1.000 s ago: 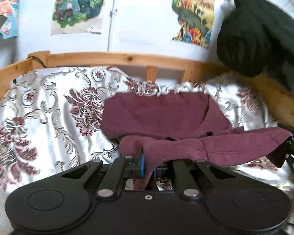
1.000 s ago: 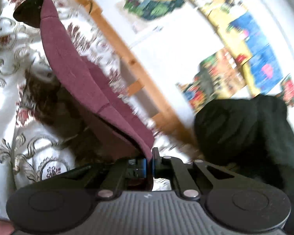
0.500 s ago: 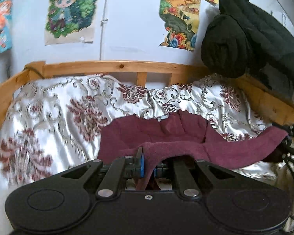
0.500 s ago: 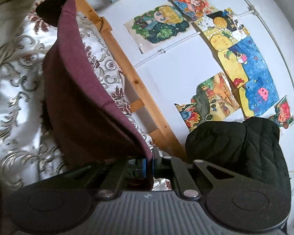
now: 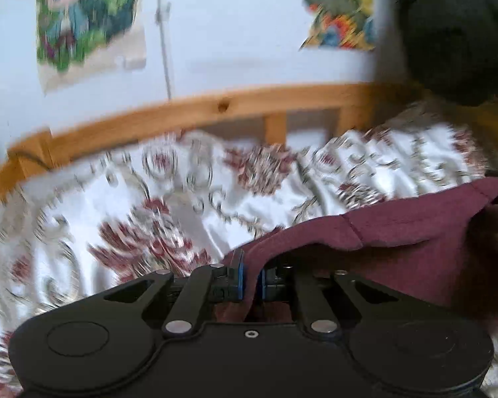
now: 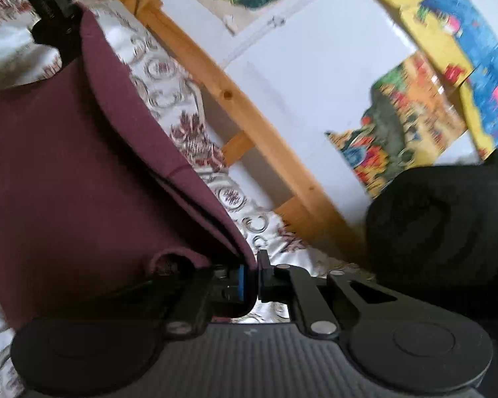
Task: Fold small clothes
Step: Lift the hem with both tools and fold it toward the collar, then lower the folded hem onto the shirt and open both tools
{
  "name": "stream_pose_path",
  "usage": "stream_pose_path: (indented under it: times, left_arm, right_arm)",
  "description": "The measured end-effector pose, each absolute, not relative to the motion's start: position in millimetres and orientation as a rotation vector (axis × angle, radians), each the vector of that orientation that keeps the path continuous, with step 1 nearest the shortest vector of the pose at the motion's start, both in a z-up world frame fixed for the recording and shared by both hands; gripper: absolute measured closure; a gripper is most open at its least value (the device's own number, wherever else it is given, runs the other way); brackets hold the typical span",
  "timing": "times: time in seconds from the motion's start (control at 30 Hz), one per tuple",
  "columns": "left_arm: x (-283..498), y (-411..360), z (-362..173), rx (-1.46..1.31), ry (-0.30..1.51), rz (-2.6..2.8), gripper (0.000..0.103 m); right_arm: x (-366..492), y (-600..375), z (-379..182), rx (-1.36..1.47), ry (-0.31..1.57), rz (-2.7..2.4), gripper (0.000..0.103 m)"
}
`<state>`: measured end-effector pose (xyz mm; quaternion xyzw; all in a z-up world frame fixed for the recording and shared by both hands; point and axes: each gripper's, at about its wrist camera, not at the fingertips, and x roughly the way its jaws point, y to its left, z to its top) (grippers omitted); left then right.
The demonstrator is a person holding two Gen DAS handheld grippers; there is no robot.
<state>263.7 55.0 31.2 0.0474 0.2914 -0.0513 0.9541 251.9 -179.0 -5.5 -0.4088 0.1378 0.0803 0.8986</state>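
Garment (image 5: pixel 415 222) | stretched between both | left hand-held gripper (image 5: pixel 251 280) clamps edge | right hand-held gripper (image 6: pixel 253 277) likewise

The bedspread (image 5: pixel 123 205) lies bare ahead, open to pass over. A wooden rail (image 5: pixel 196 112) and the wall (image 5: pixel 235 33) close the far side. A dark coat (image 6: pixel 441 225) bulks at the right end.

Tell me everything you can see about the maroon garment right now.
The maroon garment is soft, matte knit cloth with a stitched hem and a seam. It hangs stretched between the left gripper and the right gripper, each shut on an edge, with lower folds drooping over the floral bedspread. Whether it touches the bedspread is unclear.
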Motion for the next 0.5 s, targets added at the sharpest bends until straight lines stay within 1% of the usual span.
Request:
stream_pose_path:
  times: [0.17, 0.23, 0.3, 0.4, 0.43, 0.47, 0.5]
  left_arm:
    - [311, 70, -11, 0.038, 0.680, -0.101, 0.091]
    - [326, 78, -24, -0.019, 0.720, -0.100, 0.090]
    - [341, 89, -37, -0.120, 0.769, -0.096, 0.090]
    - [351, 105, -48, -0.282, 0.832, -0.092, 0.089]
    - [350, 108, -48, -0.309, 0.835, -0.092, 0.086]
    - [349, 110, -48, -0.317, 0.834, -0.091, 0.084]
    - [348, 110, -48, -0.320, 0.835, -0.092, 0.082]
  right_arm:
    - [297, -171, -49, -0.849, 0.362, 0.197, 0.096]
    - [307, -169, -62, -0.869, 0.383, 0.205, 0.091]
    - [314, -170, -70, -0.852, 0.404, 0.208, 0.080]
    - [323, -176, -71, -0.784, 0.438, 0.227, 0.076]
    - [324, -178, -70, -0.759, 0.438, 0.232, 0.075]
    - [326, -180, -68, -0.736, 0.441, 0.232, 0.065]
    - [327, -180, -64, -0.715, 0.442, 0.227, 0.047]
